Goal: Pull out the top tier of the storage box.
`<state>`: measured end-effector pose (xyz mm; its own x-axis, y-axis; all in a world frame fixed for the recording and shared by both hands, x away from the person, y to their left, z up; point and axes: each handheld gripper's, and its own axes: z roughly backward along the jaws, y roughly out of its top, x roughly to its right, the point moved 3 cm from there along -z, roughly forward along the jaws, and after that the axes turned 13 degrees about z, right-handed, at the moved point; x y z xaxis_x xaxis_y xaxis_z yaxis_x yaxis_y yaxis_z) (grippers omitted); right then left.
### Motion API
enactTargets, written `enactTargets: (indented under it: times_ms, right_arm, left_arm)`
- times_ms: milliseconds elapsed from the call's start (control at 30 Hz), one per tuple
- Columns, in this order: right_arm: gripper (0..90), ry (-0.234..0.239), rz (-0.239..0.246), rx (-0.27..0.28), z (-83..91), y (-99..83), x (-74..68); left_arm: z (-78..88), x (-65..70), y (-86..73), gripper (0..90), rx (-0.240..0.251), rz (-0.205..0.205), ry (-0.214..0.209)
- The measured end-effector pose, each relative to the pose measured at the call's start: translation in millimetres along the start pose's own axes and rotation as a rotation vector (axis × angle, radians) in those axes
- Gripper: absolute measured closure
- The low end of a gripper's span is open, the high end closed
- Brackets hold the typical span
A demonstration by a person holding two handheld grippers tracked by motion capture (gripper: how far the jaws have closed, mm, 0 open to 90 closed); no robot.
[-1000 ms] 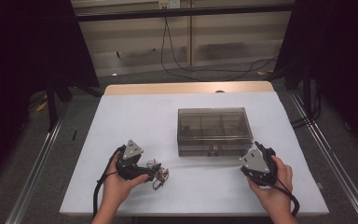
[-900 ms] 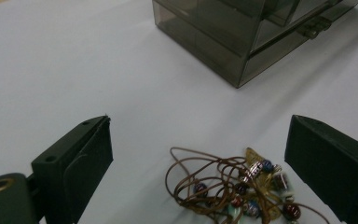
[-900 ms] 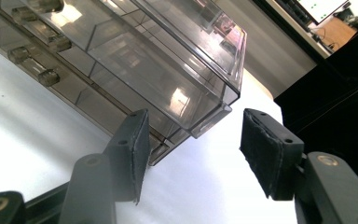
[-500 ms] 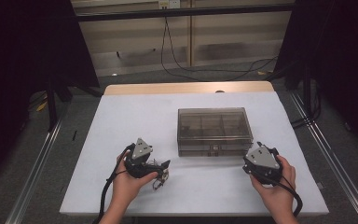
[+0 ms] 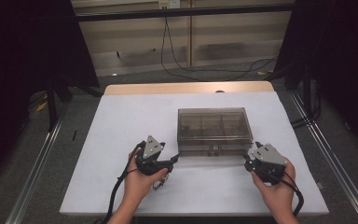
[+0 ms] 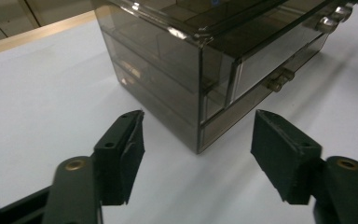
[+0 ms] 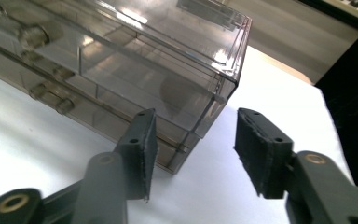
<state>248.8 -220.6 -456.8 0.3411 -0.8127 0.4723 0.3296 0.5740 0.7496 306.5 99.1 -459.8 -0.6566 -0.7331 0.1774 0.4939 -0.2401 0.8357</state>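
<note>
A smoky see-through drawer box stands in the middle of the white table. My left gripper sits at the box's front left corner. In the left gripper view that corner of the box rises just beyond the left gripper; the jaws have just been closing and stand open, touching nothing. My right gripper is at the front right corner. In the right gripper view the box stands past the right gripper, whose jaws have also been closing and are open around the corner edge without pressing on it.
A small shiny object lies on the table under my left hand. Small round drawer knobs line the box's front. The table's wooden far edge meets a dark floor with cables.
My left gripper has moved right, up to the box's front left corner, and its jaws are narrower. The right gripper has stayed at the front right corner.
</note>
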Motion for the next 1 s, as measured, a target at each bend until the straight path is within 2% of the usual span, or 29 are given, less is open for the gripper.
enactTargets:
  times_ms: [167,333,400,667,900,1000]
  right_arm:
    - [57.8,0.015,-0.027,0.020,-0.4,1.0,1.1]
    - [61.0,0.032,-0.051,0.025,-0.7,1.5,1.4]
    - [62.0,0.035,-0.067,0.027,-1.1,2.2,2.3]
    - [63.0,0.051,-0.087,0.030,-1.3,1.5,4.2]
    - [63.7,0.058,-0.084,0.025,-1.6,1.8,4.2]
    - [64.5,0.059,-0.083,0.025,-1.4,1.7,4.5]
  left_arm:
    - [-4.1,4.5,1.9,43.3,0.029,-0.002,-0.011]
    - [-6.2,4.6,2.9,46.0,0.040,0.000,-0.011]
    - [-7.0,4.1,3.1,52.1,0.040,-0.001,-0.017]
    - [-10.4,5.3,4.3,58.1,0.039,0.009,-0.046]
    - [-13.6,7.0,5.7,63.5,0.033,0.006,-0.063]
    - [-13.3,6.5,5.9,65.0,0.025,0.001,-0.050]
